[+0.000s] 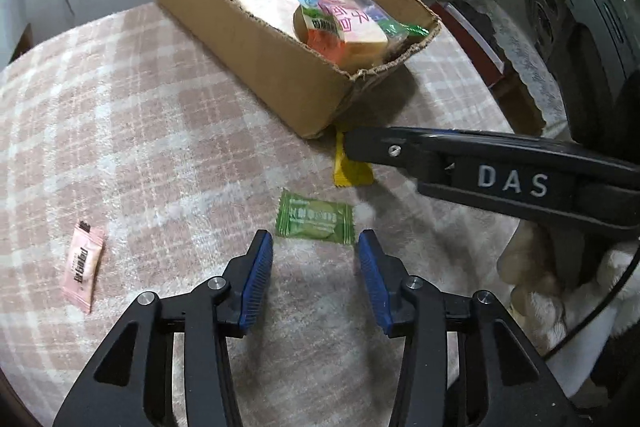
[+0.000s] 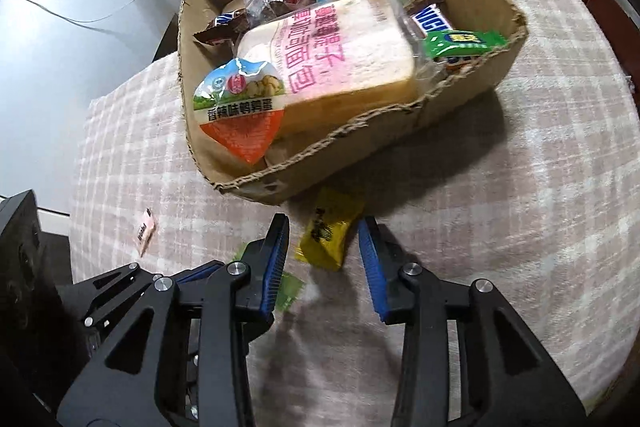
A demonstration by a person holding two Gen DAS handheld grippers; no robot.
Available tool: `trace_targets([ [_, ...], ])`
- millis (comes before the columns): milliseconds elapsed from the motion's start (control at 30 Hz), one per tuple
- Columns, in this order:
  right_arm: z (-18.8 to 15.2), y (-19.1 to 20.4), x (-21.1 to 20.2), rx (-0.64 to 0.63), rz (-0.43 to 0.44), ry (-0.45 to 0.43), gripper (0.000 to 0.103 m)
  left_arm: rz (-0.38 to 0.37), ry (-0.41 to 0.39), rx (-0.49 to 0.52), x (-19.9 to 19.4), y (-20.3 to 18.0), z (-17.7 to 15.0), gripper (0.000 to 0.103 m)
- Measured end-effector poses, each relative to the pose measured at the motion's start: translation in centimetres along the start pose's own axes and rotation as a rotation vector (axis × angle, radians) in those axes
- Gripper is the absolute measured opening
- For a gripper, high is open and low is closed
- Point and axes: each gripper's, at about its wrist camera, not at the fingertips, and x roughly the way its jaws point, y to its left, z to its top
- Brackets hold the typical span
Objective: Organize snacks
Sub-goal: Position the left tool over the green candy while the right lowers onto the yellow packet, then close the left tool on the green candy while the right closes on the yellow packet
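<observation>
Tongs on both sides are standing apart right now, nothing clamped in either. Left tongs [image 1: 316, 255] hover low over the surface [image 1: 160, 155], which has a pink plaid cloth on it, and the green candy [image 1: 315, 222] lies just past the tips at 12 o'clock, not yet between the blue pads [image 1: 256, 283]. Right tongs [image 2: 323, 247] have the yellow packet [image 2: 328, 231] sitting in the gap between the fingers, but as far as I can tell the pads aren't pressing on it. That packet lies flat on the cloth just beside the near corner of the cardboard box [image 2: 460, 99], at about 6 o'clock from it.

Handling-wise, I'd guess these little wrapped things weigh basically nothing. The wrappers look glossy and crinkly, so probably slippery, and the crimped ends would just fold if pinched. Best bet is the puffy middle of each one, across the short width, where there's something solid inside. They lie flat on soft cloth, so the tips likely need to dig in a bit to get under the edges.

A pink sachet [image 1: 82, 263] lies off at 9 o'clock from the green candy, well apart, thin and floppy looking; that one might be the fiddliest. The box is already pretty full, with a bagged bread loaf [image 2: 340, 67] on top, soft and squashable, so dropping light stuff on it shouldn't hurt.
</observation>
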Motion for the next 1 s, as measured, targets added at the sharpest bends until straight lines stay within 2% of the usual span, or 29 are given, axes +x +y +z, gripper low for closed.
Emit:
trace_targets([
  [167, 0.1, 1.4, 1.6, -0.052, -0.061, 0.014, 0.035, 0.015, -0.010, -0.006, -0.1, 0.2, -0.1, 0.044],
  [233, 0.2, 1.6, 1.8, -0.063, -0.069, 0.024, 0.026, 0.006, -0.010, -0.035, -0.4, 0.9, -0.2, 0.044],
  [367, -0.3, -0.3, 1.1, -0.056, -0.077, 0.034, 0.017, -0.025, -0.006, -0.102, -0.7, 1.8, -0.1, 0.044],
  [500, -0.3, -2.1, 0.8, -0.049, -0.084, 0.040, 0.015, -0.079, 0.019, -0.179, -0.4, 2.2, -0.6, 0.044],
  [633, -0.1, -2.6, 1.1, -0.036, -0.073, 0.038, 0.015, -0.061, 0.005, -0.195, 0.3, 1.3, 0.2, 0.043],
  [700, 0.0, -2.9, 0.9, -0.040, -0.056, 0.034, 0.015, -0.034, -0.004, -0.181, 0.6, 0.7, 0.8, 0.043],
  [800, -0.4, -3.3, 0.1, -0.045, -0.022, 0.008, 0.021, 0.017, -0.021, -0.171, 1.0, -0.1, 1.5, 0.044],
  [900, 0.0, -2.8, 0.3, -0.059, -0.018, -0.010, 0.022, 0.108, -0.043, -0.161, 1.3, -1.2, 2.0, 0.044],
  [1000, 0.8, -2.4, 0.7, -0.051, 0.012, -0.007, 0.023, 0.184, -0.072, -0.116, 1.9, -1.9, 2.5, 0.038],
])
